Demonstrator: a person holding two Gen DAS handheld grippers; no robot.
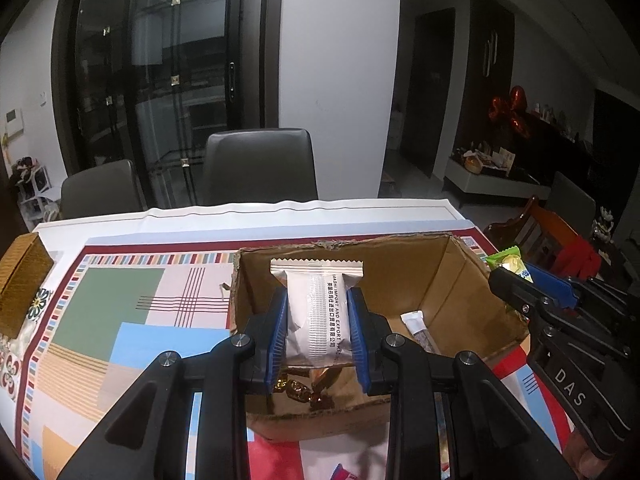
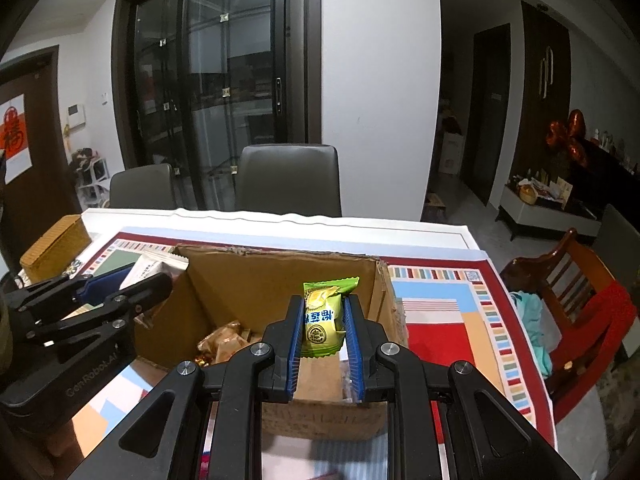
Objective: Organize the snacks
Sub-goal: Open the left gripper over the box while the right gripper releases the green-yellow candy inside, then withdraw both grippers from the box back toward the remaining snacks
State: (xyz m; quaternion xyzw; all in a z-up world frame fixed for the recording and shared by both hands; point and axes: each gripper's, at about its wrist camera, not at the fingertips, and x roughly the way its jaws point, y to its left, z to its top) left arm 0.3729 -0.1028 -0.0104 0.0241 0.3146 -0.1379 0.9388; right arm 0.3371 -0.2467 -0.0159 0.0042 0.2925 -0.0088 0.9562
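My left gripper (image 1: pixel 318 320) is shut on a silver-white snack packet (image 1: pixel 318 312) and holds it over the left part of the open cardboard box (image 1: pixel 400 264). My right gripper (image 2: pixel 323 320) is shut on a green snack packet (image 2: pixel 323 320) and holds it over the right part of the same box (image 2: pixel 248 276). Gold-wrapped candies (image 1: pixel 304 390) and a thin white stick packet (image 1: pixel 418 326) lie in the box; golden packets (image 2: pixel 224 344) show in the right wrist view. Each gripper shows in the other's view, the right one (image 1: pixel 516 280) with its green packet (image 1: pixel 510 262), the left one (image 2: pixel 120 284) with its white packet (image 2: pixel 150 270).
The box stands on a patterned tablecloth (image 1: pixel 120 320) on a white table (image 2: pixel 280 226). A woven golden box (image 1: pixel 20 284) sits at the table's left edge. Two grey chairs (image 1: pixel 260 168) stand behind the table; a wooden chair (image 2: pixel 572 288) with red cloth stands to the right.
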